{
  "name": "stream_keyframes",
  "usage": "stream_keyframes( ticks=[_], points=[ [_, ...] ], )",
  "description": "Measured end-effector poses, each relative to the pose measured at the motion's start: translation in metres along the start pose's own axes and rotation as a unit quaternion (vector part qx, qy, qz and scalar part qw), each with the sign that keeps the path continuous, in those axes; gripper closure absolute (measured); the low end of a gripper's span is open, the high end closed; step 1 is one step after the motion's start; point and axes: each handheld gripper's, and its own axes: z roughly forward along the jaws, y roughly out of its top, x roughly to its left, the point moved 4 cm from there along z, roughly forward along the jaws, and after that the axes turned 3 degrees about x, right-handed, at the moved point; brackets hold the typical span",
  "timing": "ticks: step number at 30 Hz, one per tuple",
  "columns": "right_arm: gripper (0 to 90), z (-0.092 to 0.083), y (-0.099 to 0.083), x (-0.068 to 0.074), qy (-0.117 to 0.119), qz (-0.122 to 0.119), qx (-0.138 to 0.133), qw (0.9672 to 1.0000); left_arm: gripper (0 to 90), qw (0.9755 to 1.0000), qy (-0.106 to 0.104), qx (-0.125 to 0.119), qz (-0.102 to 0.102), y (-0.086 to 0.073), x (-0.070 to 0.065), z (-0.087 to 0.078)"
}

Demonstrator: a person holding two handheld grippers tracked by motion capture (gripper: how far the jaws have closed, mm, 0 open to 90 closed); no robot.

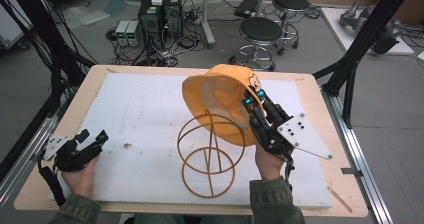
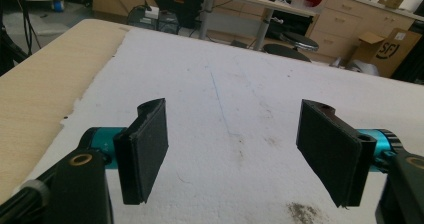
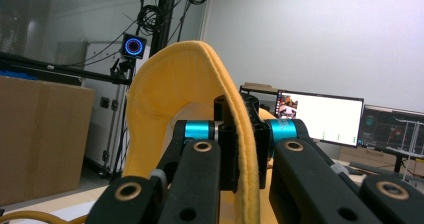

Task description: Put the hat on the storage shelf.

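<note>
High view: a yellow hat point(image 1: 220, 96) hangs over the wire stand point(image 1: 210, 154), pinched by its brim in the right tongs point(image 1: 252, 98), likely so it can drop onto the stand. Left tongs point(image 1: 92, 140) rest wide open and empty near the table point(image 1: 310, 84) edge.

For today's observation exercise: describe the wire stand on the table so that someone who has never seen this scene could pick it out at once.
Start at the white sheet covering the wooden table. Near its middle, just left of the right gripper, stands the wire stand. It is an open frame of thin orange-brown rings, see-through, unlike the solid yellow hat held over it.
</note>
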Motion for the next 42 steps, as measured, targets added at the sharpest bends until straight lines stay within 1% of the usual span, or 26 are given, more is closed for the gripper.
stream_keyframes(
  ticks=[5, 7, 9, 12, 15, 17, 18, 19, 20, 22, 23, 24, 27, 28, 29, 30, 32, 33, 36, 37, 39, 40, 41, 42],
  points=[
    [87.0, -0.002, 0.003, 0.004, 0.008, 0.004, -0.002, 1.0, 28.9, 1.0, 0.001, 0.0, 0.001, 0.0, 0.0, 0.0],
    [87.0, -0.004, 0.003, 0.008, 0.016, -0.001, -0.001, 0.9999, 28.9, 1.0, 0.001, -0.001, 0.003, 0.0, -0.001, 0.0],
    [87.0, -0.004, 0.004, 0.01, 0.018, 0.0, 0.001, 0.9998, 28.9, 1.0, 0.0, 0.0, 0.003, 0.0, -0.001, 0.0],
    [86.9, -0.006, 0.005, 0.018, 0.027, -0.009, 0.005, 0.9996, 28.9, 1.0, 0.0, 0.0, 0.003, 0.0, -0.001, 0.0],
    [86.8, -0.01, 0.005, 0.025, 0.035, -0.03, 0.013, 0.9989, 28.9, 1.0, 0.002, 0.0, 0.004, 0.001, -0.001, 0.0],
    [86.8, -0.012, 0.005, 0.031, 0.038, -0.047, 0.021, 0.9979, 28.9, 1.0, 0.002, 0.0, 0.007, 0.001, -0.001, 0.0],
    [86.8, -0.012, 0.005, 0.035, 0.044, -0.053, 0.025, 0.9973, 28.9, 1.0, 0.002, 0.0, 0.008, 0.001, -0.002, 0.0],
    [86.7, -0.014, 0.004, 0.041, 0.054, -0.062, 0.032, 0.9961, 28.9, 1.0, 0.001, 0.001, 0.009, 0.001, -0.002, 0.0],
    [86.7, -0.014, 0.004, 0.041, 0.054, -0.062, 0.032, 0.9961, 28.9, 1.0, 0.002, 0.001, 0.009, 0.001, -0.002, 0.0],
    [86.6, -0.015, 0.004, 0.047, 0.064, -0.066, 0.04, 0.9949, 28.9, 1.0, 0.002, 0.001, 0.008, 0.001, -0.002, 0.0],
    [86.4, -0.017, 0.003, 0.053, 0.076, -0.067, 0.046, 0.9938, 28.9, 1.0, 0.002, 0.001, 0.008, 0.001, -0.002, 0.0],
    [86.4, -0.017, 0.003, 0.053, 0.076, -0.067, 0.046, 0.9938, 28.9, 1.0, 0.002, 0.001, 0.008, 0.001, -0.001, 0.0],
    [86.4, -0.018, 0.001, 0.062, 0.09, -0.069, 0.059, 0.9917, 28.9, 1.0, 0.003, 0.001, 0.006, 0.001, -0.001, 0.0],
    [86.3, -0.019, -0.001, 0.066, 0.1, -0.069, 0.069, 0.9902, 28.9, 1.0, 0.004, 0.001, 0.006, 0.001, 0.0, 0.0],
    [86.3, -0.019, -0.001, 0.066, 0.1, -0.069, 0.069, 0.9902, 28.9, 1.0, 0.004, 0.001, 0.006, 0.001, 0.0, 0.0],
    [86.4, -0.02, -0.002, 0.068, 0.107, -0.064, 0.074, 0.9895, 28.9, 1.0, 0.004, 0.001, 0.005, 0.001, 0.0, 0.0],
    [86.3, -0.021, -0.004, 0.071, 0.125, -0.05, 0.084, 0.9873, 28.9, 1.0, 0.004, 0.0, 0.004, 0.001, 0.0, 0.0],
    [86.3, -0.022, -0.005, 0.072, 0.137, -0.042, 0.089, 0.9856, 28.9, 1.0, 0.004, 0.0, 0.004, 0.001, 0.0, 0.0],
    [86.3, -0.022, -0.009, 0.073, 0.175, -0.019, 0.107, 0.9786, 28.9, 1.0, 0.004, 0.0, 0.004, 0.002, 0.001, 0.0],
    [86.2, -0.023, -0.011, 0.072, 0.193, -0.003, 0.114, 0.9746, 28.9, 1.0, 0.004, 0.0, 0.004, 0.002, 0.001, 0.0],
    [85.6, -0.024, -0.012, 0.069, 0.209, 0.013, 0.113, 0.9714, 28.9, 1.0, 0.004, 0.0, 0.004, 0.002, 0.001, 0.0],
    [85.6, -0.024, -0.012, 0.069, 0.209, 0.013, 0.113, 0.9714, 28.9, 1.0, 0.004, 0.0, 0.003, 0.002, 0.001, 0.0],
    [85.2, -0.025, -0.012, 0.068, 0.215, 0.021, 0.114, 0.9697, 28.9, 1.0, 0.005, 0.0, 0.002, 0.002, 0.001, 0.0],
    [83.0, -0.027, -0.014, 0.067, 0.226, 0.027, 0.113, 0.9672, 28.9, 1.0, 0.005, 0.0, 0.003, 0.002, 0.001, 0.0]
  ],
)
